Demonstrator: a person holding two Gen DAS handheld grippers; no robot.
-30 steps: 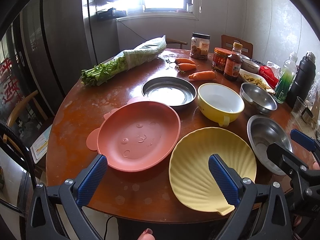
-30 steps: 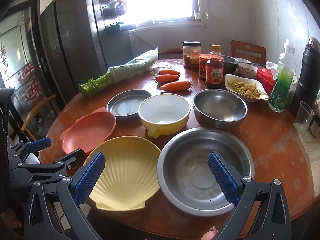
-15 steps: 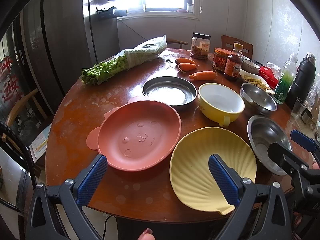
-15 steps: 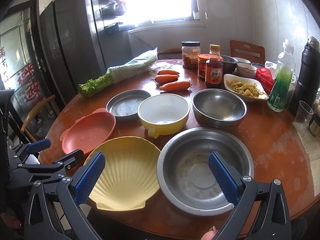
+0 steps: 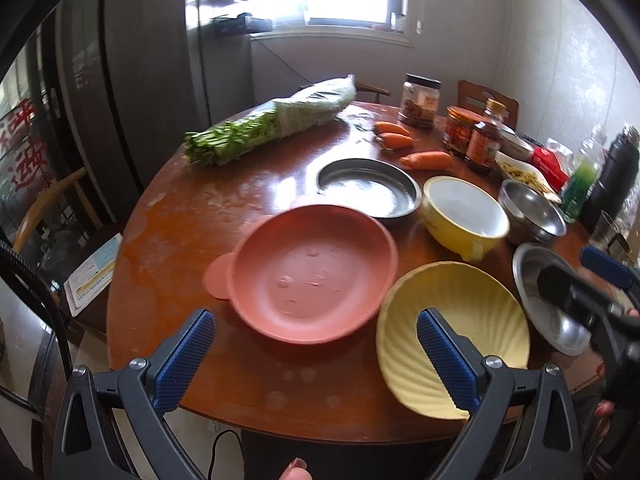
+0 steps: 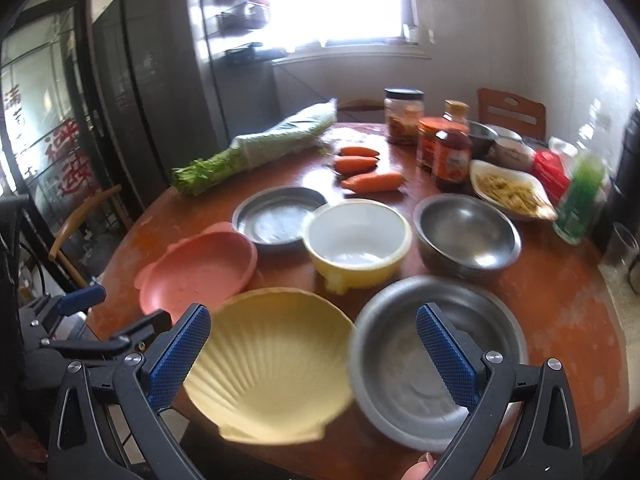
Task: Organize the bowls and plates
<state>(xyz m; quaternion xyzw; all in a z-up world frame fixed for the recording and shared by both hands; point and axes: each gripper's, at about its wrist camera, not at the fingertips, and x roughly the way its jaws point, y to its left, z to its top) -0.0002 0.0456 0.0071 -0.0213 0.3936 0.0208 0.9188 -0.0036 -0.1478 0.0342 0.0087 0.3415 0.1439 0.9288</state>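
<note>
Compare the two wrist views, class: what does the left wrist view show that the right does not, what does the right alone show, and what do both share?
Left wrist only: papers on a chair beside the table, and a black flask in full.

Right wrist only: a dark bowl behind the sauce bottle.

Both: pink plate, shell plate, yellow bowl, carrots, greens, and both grippers, left and right, open and empty.
</note>
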